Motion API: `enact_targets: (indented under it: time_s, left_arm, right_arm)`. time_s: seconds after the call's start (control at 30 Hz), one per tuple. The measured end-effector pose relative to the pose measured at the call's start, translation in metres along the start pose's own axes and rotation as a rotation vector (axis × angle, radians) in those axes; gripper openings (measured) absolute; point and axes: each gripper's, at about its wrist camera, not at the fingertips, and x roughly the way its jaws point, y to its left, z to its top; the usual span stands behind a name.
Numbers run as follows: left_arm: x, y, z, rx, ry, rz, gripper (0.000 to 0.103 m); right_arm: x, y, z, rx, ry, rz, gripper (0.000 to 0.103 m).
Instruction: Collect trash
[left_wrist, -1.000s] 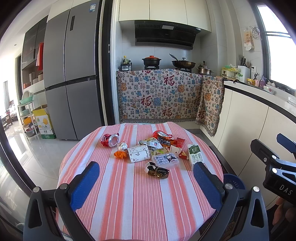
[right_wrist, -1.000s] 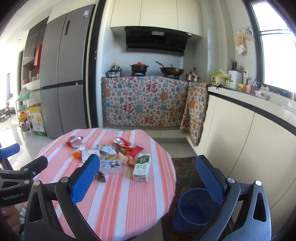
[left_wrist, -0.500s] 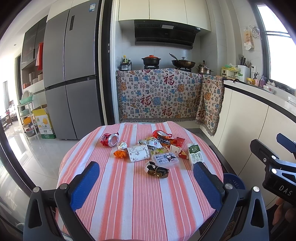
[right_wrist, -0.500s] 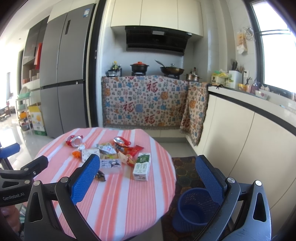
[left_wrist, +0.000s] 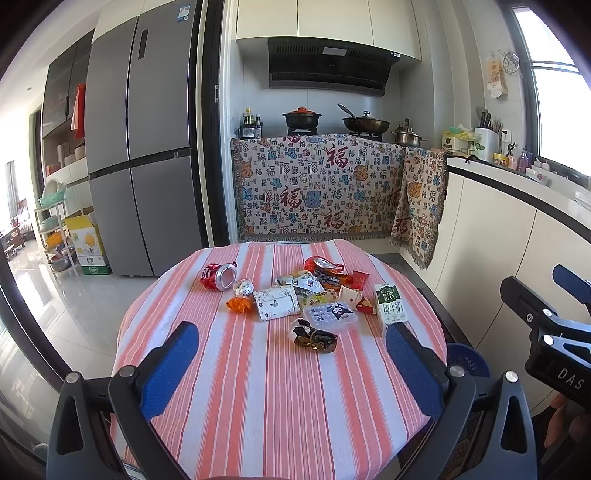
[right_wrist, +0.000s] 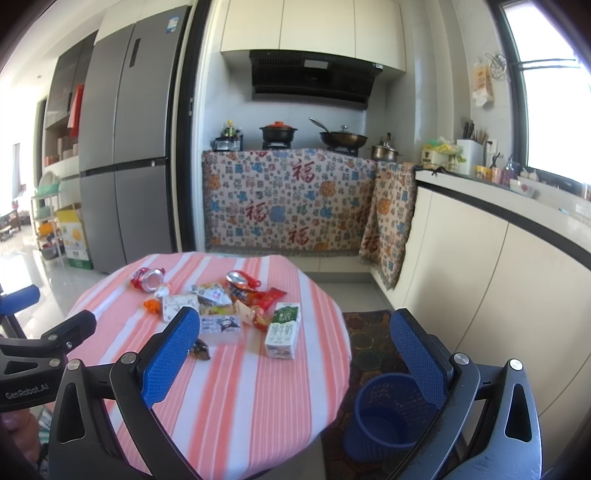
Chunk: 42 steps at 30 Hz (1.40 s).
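A pile of trash lies mid-table on the striped cloth: a crushed red can (left_wrist: 218, 276), an orange wrapper (left_wrist: 238, 303), a white patterned pack (left_wrist: 277, 302), a clear cartoon box (left_wrist: 329, 315), a dark wrapper (left_wrist: 314, 338) and a green milk carton (left_wrist: 390, 308). The carton (right_wrist: 282, 329) also stands upright in the right wrist view. My left gripper (left_wrist: 291, 356) is open above the near side of the table, nothing between its fingers. My right gripper (right_wrist: 295, 343) is open too, near the table's right edge. A blue mesh bin (right_wrist: 388, 413) stands on the floor below it.
The round table (left_wrist: 258, 406) carries a pink-and-white striped cloth. A grey fridge (left_wrist: 147, 147) stands at the left, a stove counter draped in patterned cloth (left_wrist: 317, 188) behind, and white cabinets (right_wrist: 498, 277) run along the right. A rug (right_wrist: 369, 339) lies under the bin.
Both grippers have barely moved; the right wrist view has shifted slightly. The trash lies where it was and both grippers stay open.
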Motion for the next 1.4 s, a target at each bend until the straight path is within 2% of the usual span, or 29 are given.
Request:
enact_targets:
  time_s: [0.33,0.6,0.73,0.87,1.0,1.1,1.2,1.4]
  left_arm:
    - [0.005,0.001,-0.006,-0.001,0.014,0.004,0.103]
    - [0.028,0.022,-0.017,-0.031,0.079,0.050,0.103]
    - [0.055,0.031,-0.029,-0.044,0.143,0.066,0.103]
    - [0.085,0.030,-0.042,-0.041,0.213,0.048,0.103]
    - [0.113,0.013,-0.046,-0.021,0.258,0.011,0.103]
    - [0.137,-0.003,-0.041,-0.017,0.270,-0.002,0.103]
    - [0.173,-0.016,-0.037,-0.020,0.289,0.023,0.103]
    - [0.243,-0.027,-0.042,-0.060,0.375,0.081,0.103]
  right_arm:
    - [0.003,-0.002,-0.005,0.002,0.010,-0.001,0.103]
    - [0.026,-0.003,-0.022,0.014,0.051,-0.003,0.103]
    - [0.049,-0.001,-0.038,0.015,0.089,-0.002,0.103]
    - [0.075,0.001,-0.063,0.009,0.142,-0.007,0.103]
    - [0.099,0.001,-0.089,0.004,0.221,-0.009,0.103]
    - [0.107,-0.002,-0.100,0.010,0.250,-0.012,0.103]
    - [0.111,-0.009,-0.103,0.019,0.260,-0.015,0.103]
    - [0.118,-0.017,-0.110,0.035,0.281,-0.019,0.103]
